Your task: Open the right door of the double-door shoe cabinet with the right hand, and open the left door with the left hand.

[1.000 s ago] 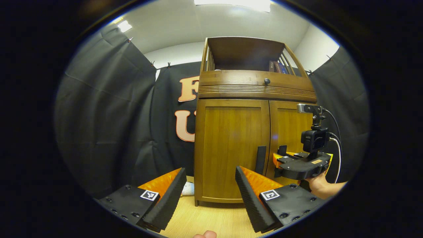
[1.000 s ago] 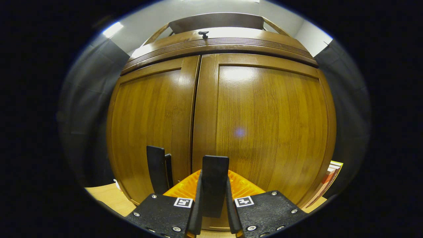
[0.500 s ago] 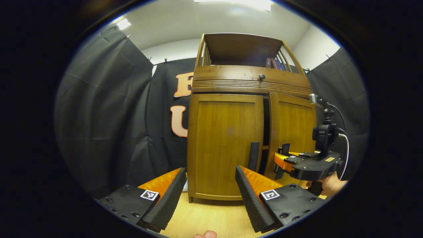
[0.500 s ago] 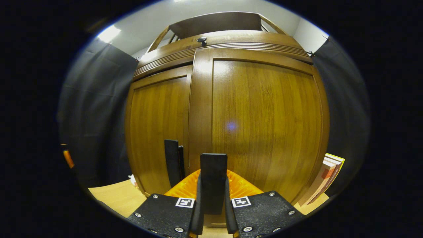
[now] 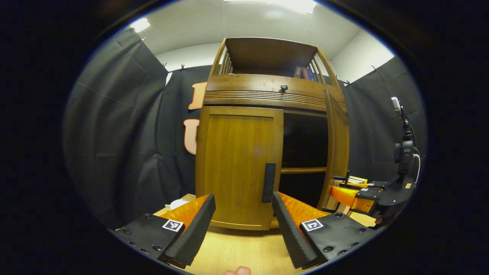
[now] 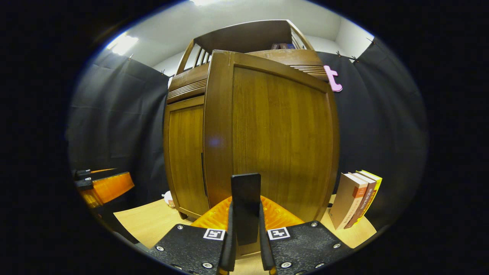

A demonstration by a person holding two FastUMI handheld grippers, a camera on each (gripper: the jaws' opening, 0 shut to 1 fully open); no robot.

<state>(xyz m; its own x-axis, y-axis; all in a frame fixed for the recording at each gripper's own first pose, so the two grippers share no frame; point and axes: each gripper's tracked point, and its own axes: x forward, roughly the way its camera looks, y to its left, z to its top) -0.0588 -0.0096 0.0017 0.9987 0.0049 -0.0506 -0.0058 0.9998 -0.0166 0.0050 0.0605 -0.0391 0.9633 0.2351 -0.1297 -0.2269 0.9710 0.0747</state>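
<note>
Currently the shoe cabinet (image 5: 267, 95) is standing at the back of the booth on a pale wooden floor (image 5: 244, 248), and step one of the task is underway: its right door (image 6: 275, 137) is standing swung well out from the carcass, with the dark interior and one shelf (image 5: 303, 170) showing in the left gripper view. The left door (image 5: 238, 168) is sitting flush and closed, so step two appears not yet begun. The right gripper (image 6: 246, 233) is gripping the right door's handle (image 6: 245, 208), both fingers pressing its sides, jaws nearly together around the bar. The left gripper (image 5: 242, 225) is hanging in front of the cabinet with its jaws wide apart and holding nothing. The left door's handle (image 5: 269, 182), an upright dark bar near that door's inner edge, is lying ahead of the left gripper and apart from it, lined up close to its right finger rather than centred in the gap. Judgement: the next move is calling for the left gripper to shift slightly towards its right, advance until the bar is sitting between the pads, close, then pull along the door's arc. A few books (image 6: 355, 198) are leaning beside the cabinet on the right.
</note>
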